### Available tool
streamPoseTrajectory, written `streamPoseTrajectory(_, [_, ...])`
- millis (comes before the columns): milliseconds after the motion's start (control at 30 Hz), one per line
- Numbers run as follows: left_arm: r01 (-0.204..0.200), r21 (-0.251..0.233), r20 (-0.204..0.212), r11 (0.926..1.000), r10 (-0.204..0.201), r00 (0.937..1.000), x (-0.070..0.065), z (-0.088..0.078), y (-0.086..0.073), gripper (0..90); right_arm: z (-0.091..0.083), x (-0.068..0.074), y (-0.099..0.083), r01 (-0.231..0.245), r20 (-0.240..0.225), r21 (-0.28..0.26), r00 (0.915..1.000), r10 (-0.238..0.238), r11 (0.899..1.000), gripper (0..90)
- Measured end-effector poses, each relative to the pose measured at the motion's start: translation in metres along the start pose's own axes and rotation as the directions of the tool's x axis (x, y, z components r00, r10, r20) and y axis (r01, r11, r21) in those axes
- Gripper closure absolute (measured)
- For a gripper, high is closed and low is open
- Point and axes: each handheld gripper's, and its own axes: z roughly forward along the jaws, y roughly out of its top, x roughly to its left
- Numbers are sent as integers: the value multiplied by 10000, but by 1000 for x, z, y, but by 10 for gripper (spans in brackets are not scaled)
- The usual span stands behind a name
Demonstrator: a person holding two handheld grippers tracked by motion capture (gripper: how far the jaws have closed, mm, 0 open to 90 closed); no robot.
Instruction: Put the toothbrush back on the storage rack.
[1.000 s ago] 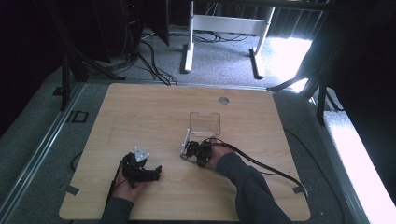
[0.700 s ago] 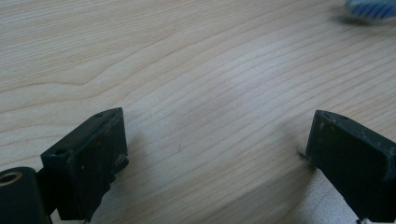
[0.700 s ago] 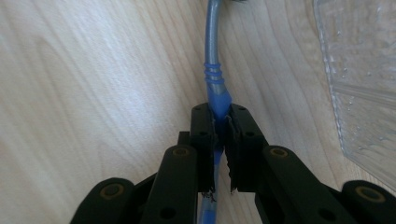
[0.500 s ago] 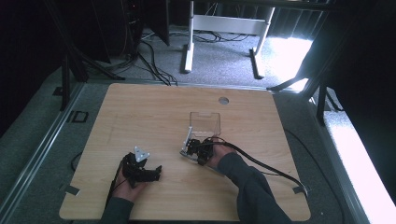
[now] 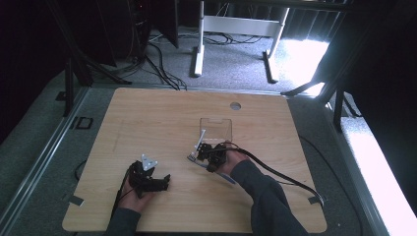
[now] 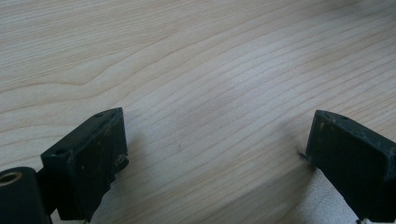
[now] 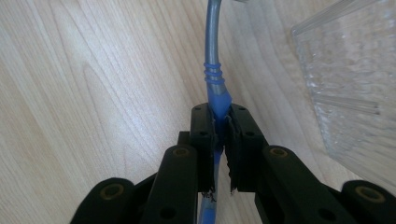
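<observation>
Wooden table (image 5: 147, 118) on grey floor (image 5: 236, 54); left claw (image 6: 215, 154) spread, right claw (image 7: 219, 135) pinching blue-handled tool (image 7: 214, 70).

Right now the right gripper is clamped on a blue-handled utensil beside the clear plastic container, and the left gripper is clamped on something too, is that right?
Not quite. The left gripper holds nothing: the left gripper view shows its jaws wide apart over bare wooden table. The rest stands: the right gripper is shut on the blue-handled utensil, beside the clear plastic container.
</observation>
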Motion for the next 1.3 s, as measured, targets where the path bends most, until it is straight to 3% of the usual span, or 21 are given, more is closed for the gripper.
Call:
streamPoseTrajectory(300, [-1, -2, 0, 10000, 1, 10000, 0, 0, 0, 55, -14, -3, -2, -220, -8, -813, 9998, 220, 9964, 814])
streamPoseTrajectory(700, [1, 0, -1, 10000, -1, 10000, 0, 0, 0, 55, -26, -8, -3, -509, -132, -1723, 9987, 493, 9837, 814])
streamPoseTrajectory(933, [3, -7, -2, 10000, -3, 10000, 0, 0, 0, 55, -33, -11, -4, -693, -115, -2325, 9976, 685, 9701, 815])
streamPoseTrajectory(1300, [3, 1, 0, 10000, -3, 10000, 0, 0, 0, 55, -40, -14, -5, -982, -152, -2806, 9951, 979, 9548, 815])
